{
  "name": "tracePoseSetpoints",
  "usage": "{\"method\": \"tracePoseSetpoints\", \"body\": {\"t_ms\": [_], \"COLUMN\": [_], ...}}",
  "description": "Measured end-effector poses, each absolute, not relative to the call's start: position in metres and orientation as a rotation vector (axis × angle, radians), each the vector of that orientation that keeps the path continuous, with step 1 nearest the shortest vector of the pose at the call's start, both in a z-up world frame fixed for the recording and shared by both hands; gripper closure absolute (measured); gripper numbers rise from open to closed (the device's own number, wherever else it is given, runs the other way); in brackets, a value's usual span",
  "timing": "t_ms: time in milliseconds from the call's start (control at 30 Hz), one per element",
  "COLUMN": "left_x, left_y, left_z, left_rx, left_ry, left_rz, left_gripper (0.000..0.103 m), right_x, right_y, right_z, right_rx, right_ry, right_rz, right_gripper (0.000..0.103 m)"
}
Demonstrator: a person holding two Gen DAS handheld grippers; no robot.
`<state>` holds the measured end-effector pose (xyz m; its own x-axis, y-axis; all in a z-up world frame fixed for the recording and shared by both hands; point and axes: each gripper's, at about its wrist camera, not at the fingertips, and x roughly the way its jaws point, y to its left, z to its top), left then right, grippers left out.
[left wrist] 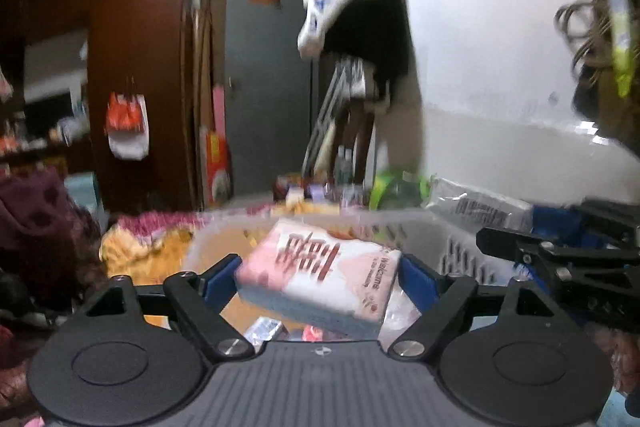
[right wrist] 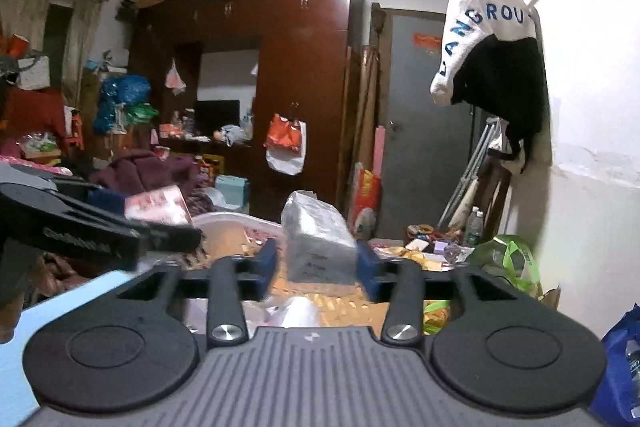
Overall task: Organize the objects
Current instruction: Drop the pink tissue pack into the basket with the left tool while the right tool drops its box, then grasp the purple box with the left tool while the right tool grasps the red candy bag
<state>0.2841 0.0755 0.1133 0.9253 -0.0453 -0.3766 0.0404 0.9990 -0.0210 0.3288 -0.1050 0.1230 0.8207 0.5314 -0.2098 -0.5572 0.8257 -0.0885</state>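
Cluttered bedroom with a dark wardrobe (right wrist: 304,75) behind; below both tools stands a white basket (left wrist: 460,251) on a yellow patterned cover. Left gripper (left wrist: 320,277) holds a pink tissue pack (left wrist: 320,271) between its blue pads, tilted, above the basket. Right gripper (right wrist: 318,265) has a grey wrapped packet (right wrist: 318,239) between its jaws; whether its pads press it I cannot tell. I judge it best to bring each pack low inside the basket and level it before letting go, so nothing lands on the rim
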Motion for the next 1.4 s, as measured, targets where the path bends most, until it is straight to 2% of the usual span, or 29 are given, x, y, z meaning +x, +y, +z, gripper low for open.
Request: {"method": "tracePoseSetpoints", "body": {"t_ms": [33, 133, 233, 300, 400, 567, 700, 833, 900, 933, 1000, 1067, 1233, 1400], "left_x": [0.290, 0.285, 0.241, 0.209, 0.190, 0.190, 0.196, 0.202, 0.206, 0.207, 0.206, 0.204, 0.198, 0.190], "left_y": [0.077, 0.078, 0.084, 0.085, 0.083, 0.079, 0.083, 0.080, 0.077, 0.075, 0.071, 0.073, 0.083, 0.092], "left_z": [0.110, 0.108, 0.103, 0.090, 0.063, 0.031, 0.017, 0.005, 0.001, -0.003, -0.007, -0.006, -0.004, 0.000], "left_rx": [-0.018, -0.005, 0.001, 0.030, 0.102, 0.111, 0.059, 0.063, 0.070, 0.077, 0.089, 0.065, -0.005, -0.060], "left_ry": [0.397, 0.392, 0.308, 0.266, 0.304, 0.451, 0.517, 0.548, 0.567, 0.572, 0.582, 0.574, 0.542, 0.478], "left_rz": [-0.018, 0.039, -0.001, -0.054, -0.023, 0.008, -0.036, -0.025, -0.031, -0.024, -0.021, -0.045, -0.091, -0.113], "left_gripper": [0.012, 0.012, 0.011, 0.000, 0.000, 0.000, 0.002, 0.011, 0.019, 0.027, 0.033, 0.054, 0.059, 0.059], "right_x": [0.331, 0.309, 0.271, 0.251, 0.245, 0.255, 0.262, 0.258, 0.257, 0.256, 0.256, 0.255, 0.254, 0.261], "right_y": [-0.103, -0.110, -0.135, -0.150, -0.151, -0.152, -0.153, -0.153, -0.156, -0.155, -0.154, -0.152, -0.158, -0.178], "right_z": [0.120, 0.118, 0.113, 0.100, 0.069, 0.026, 0.015, 0.006, 0.007, 0.007, 0.005, 0.003, 0.004, 0.004], "right_rx": [-0.150, -0.157, -0.102, -0.070, -0.133, -0.136, -0.116, -0.139, -0.130, -0.132, -0.138, -0.157, -0.126, 0.029], "right_ry": [0.189, 0.143, 0.092, 0.113, 0.298, 0.462, 0.524, 0.543, 0.534, 0.534, 0.548, 0.554, 0.528, 0.508], "right_rz": [0.569, 0.544, 0.604, 0.637, 0.655, 0.704, 0.748, 0.780, 0.793, 0.796, 0.806, 0.807, 0.838, 0.882], "right_gripper": [0.010, 0.000, 0.000, 0.000, 0.000, 0.000, 0.008, 0.022, 0.027, 0.034, 0.043, 0.050, 0.051, 0.051]}}
